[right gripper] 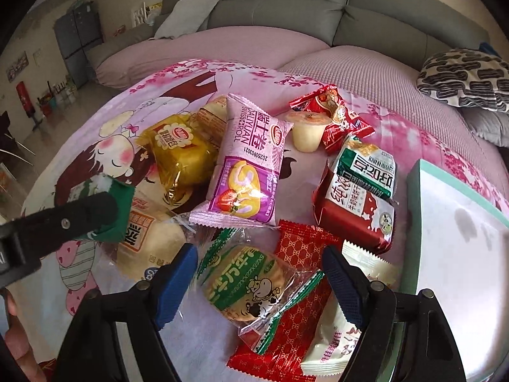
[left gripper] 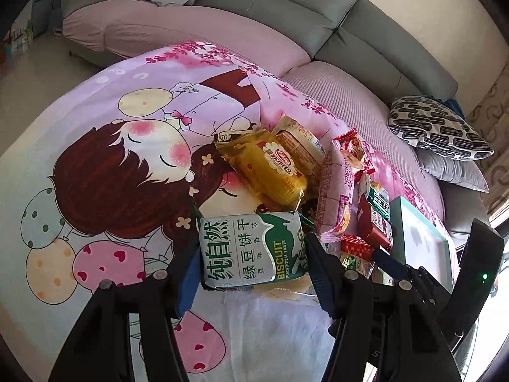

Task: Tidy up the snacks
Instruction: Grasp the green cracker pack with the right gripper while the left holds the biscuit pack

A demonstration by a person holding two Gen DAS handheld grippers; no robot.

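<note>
My left gripper (left gripper: 253,245) is shut on a green-and-white biscuit pack (left gripper: 251,251), lifted just above the cartoon-print cloth (left gripper: 111,165). In the right wrist view the same gripper (right gripper: 79,216) shows at the left edge with the green pack (right gripper: 119,207) in its jaws. My right gripper (right gripper: 259,251) is open, fingers pointing down on either side of a clear green cookie packet (right gripper: 248,286) without touching it. That packet lies on a red patterned packet (right gripper: 302,248). A pink Swiss roll pack (right gripper: 248,165), a yellow bread pack (right gripper: 181,152) and a red biscuit pack (right gripper: 359,216) lie beyond.
A teal-rimmed box (right gripper: 413,187) stands at the right edge of the cloth. A jelly cup (right gripper: 305,133), red candy bags (right gripper: 334,111) and a pale bun pack (right gripper: 149,242) crowd the pile. A grey sofa (right gripper: 286,9) and a patterned cushion (right gripper: 464,79) lie behind.
</note>
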